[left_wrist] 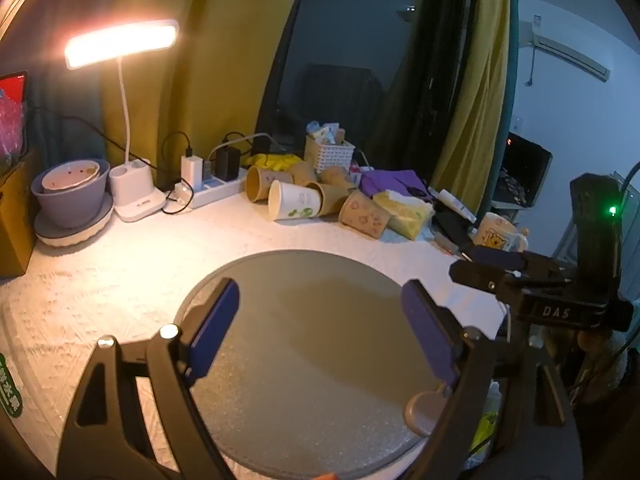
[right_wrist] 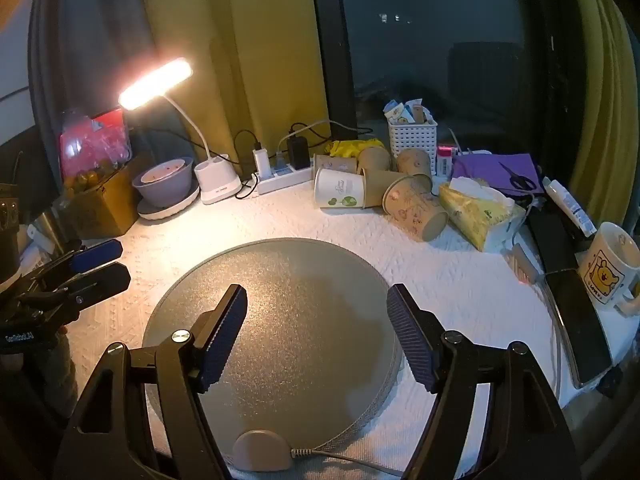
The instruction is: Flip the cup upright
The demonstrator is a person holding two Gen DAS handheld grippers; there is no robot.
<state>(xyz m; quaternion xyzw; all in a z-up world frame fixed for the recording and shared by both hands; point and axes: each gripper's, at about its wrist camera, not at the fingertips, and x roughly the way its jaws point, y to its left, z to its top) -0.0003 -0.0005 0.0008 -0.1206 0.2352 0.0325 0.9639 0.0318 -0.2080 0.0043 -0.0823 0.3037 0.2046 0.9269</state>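
Observation:
Several paper cups lie on their sides in a pile at the back of the table: a white cup with green print [left_wrist: 294,201] [right_wrist: 340,194] and brown cups, one patterned [left_wrist: 364,214] [right_wrist: 416,210]. My left gripper [left_wrist: 320,326] is open and empty above the round grey pad [left_wrist: 304,360]. My right gripper [right_wrist: 316,334] is open and empty above the same pad [right_wrist: 280,320]. Each gripper shows at the other view's edge, the right one [left_wrist: 480,264] and the left one [right_wrist: 104,264]. Both are well short of the cups.
A lit desk lamp [left_wrist: 120,44] [right_wrist: 156,84], bowls [left_wrist: 70,196], a power strip with chargers [left_wrist: 208,184], a white basket [right_wrist: 412,140], a tissue pack [right_wrist: 480,210], a cartoon mug [right_wrist: 608,268], a phone [right_wrist: 580,320] and purple cloth [right_wrist: 496,168] crowd the table's back and right.

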